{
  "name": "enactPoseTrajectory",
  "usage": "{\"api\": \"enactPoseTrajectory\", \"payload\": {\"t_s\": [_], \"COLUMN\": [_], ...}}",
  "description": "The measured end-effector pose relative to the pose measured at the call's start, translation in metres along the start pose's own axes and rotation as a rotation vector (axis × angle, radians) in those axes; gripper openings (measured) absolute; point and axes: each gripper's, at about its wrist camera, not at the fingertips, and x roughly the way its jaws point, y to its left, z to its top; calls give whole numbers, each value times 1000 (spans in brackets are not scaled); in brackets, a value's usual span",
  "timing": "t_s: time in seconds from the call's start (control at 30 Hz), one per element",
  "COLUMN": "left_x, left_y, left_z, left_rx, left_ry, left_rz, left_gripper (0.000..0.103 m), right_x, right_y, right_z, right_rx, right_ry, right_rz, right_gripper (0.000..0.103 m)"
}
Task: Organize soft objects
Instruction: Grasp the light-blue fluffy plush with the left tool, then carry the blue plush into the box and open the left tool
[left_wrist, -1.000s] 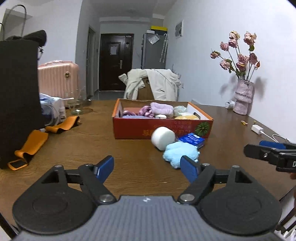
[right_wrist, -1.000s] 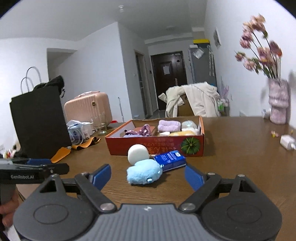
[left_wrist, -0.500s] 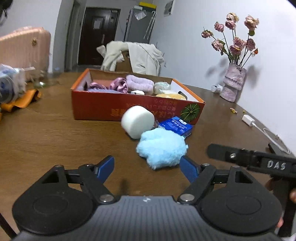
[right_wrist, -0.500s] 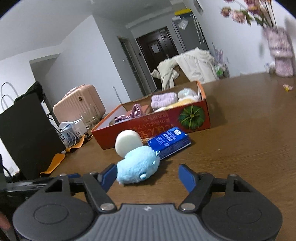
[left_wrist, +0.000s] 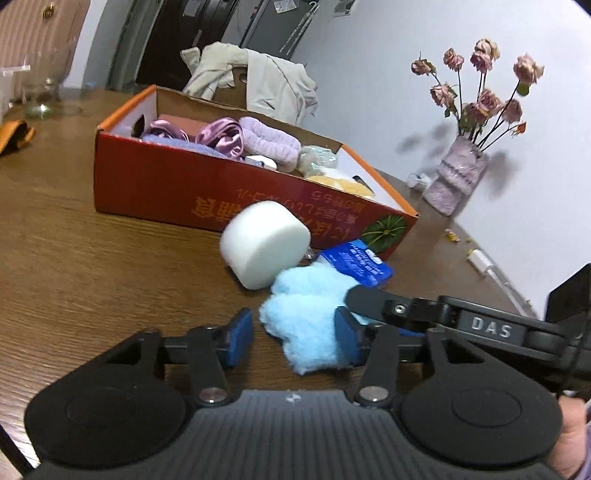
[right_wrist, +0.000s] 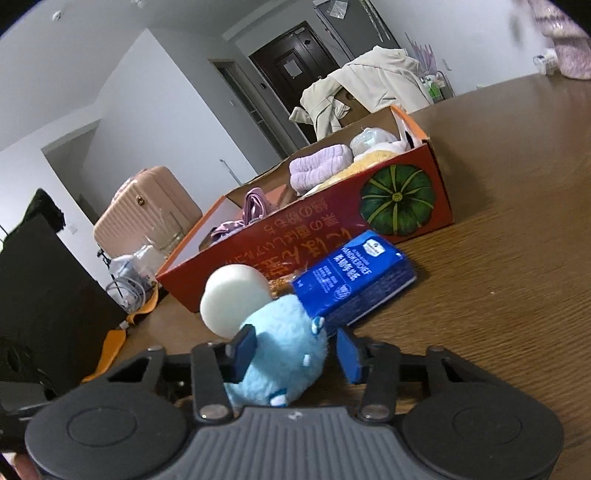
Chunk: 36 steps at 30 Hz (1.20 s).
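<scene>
Two grippers are at the same toy, and that is what matters most here.

The biggest thing is the brown wooden table (left_wrist: 74, 258). On it sits the red cardboard box (left_wrist: 166, 184) with a pumpkin picture on its side. It already has purple and yellow soft things in it. In front of the box lies a white foam roll (left_wrist: 264, 243), and next to that a blue tissue pack (right_wrist: 351, 277). Closest to us is the fluffy light blue plush toy (left_wrist: 306, 317). It lies on the table, touching the foam roll and the tissue pack.

The toy is right in front of both grippers, between their blue pads. The box is behind it, farther away.

The left gripper (left_wrist: 293, 338) has just been closing. One of its pads touches the fluff, but the other has a gap beside it, so it does not squeeze yet.

The right gripper (right_wrist: 295, 352) has just been closing too. The toy lies the long way between its fingers. One pad touches the toy and the other is a little apart, so it has no firm hold either.

We think both are about equally near. The right gripper's finger comes in from the side, next to the left gripper's pad, so they could bump. The toy then needs lifting up and away, over the box wall.
</scene>
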Motion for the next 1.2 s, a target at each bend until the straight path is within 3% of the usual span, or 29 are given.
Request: {"api": "enactPoseTrajectory", "payload": {"t_s": [0.13, 0.4, 0.53, 0.63, 0.7, 0.8, 0.9, 1.07, 1.13, 1.17, 1.2], "left_x": [-7, -49, -87, -111, -117, -120, -116, -99, -96, -96, -95], "left_y": [-1, -6, -6, -4, -4, -3, 0, 12, 15, 14, 14], "left_z": [-4, -34, -45, -52, -56, -62, -66, -68, -66, -66, -65], "left_rx": [-7, -8, -6, -1, 6, -2, -9, -45, -58, -54, -54], "left_ry": [14, 42, 12, -17, -22, -20, -16, 7, 11, 10, 10], "left_rz": [-30, -31, -36, -43, -27, -1, -6, -20, -50, -70, -80], "left_gripper": [31, 28, 28, 31, 37, 55, 62, 62, 54, 47, 47], "right_x": [-4, -40, -64, -79, -85, -84, -81, -64, -60, -59, -58], "right_y": [7, 35, 54, 68, 72, 71, 69, 62, 58, 55, 54], "right_z": [-4, -35, -54, -67, -71, -71, -70, -73, -74, -74, -73], "right_rx": [1, -31, -49, -79, -105, -88, -91, -69, -38, -26, -17], "right_ry": [2, 52, 82, 95, 83, 70, 62, 85, 90, 93, 94], "right_rz": [3, 5, 58, 93, 76, 51, 30, 24, 41, 54, 67], "right_gripper": [37, 35, 35, 38, 49, 50, 50, 50, 49, 44, 36]}}
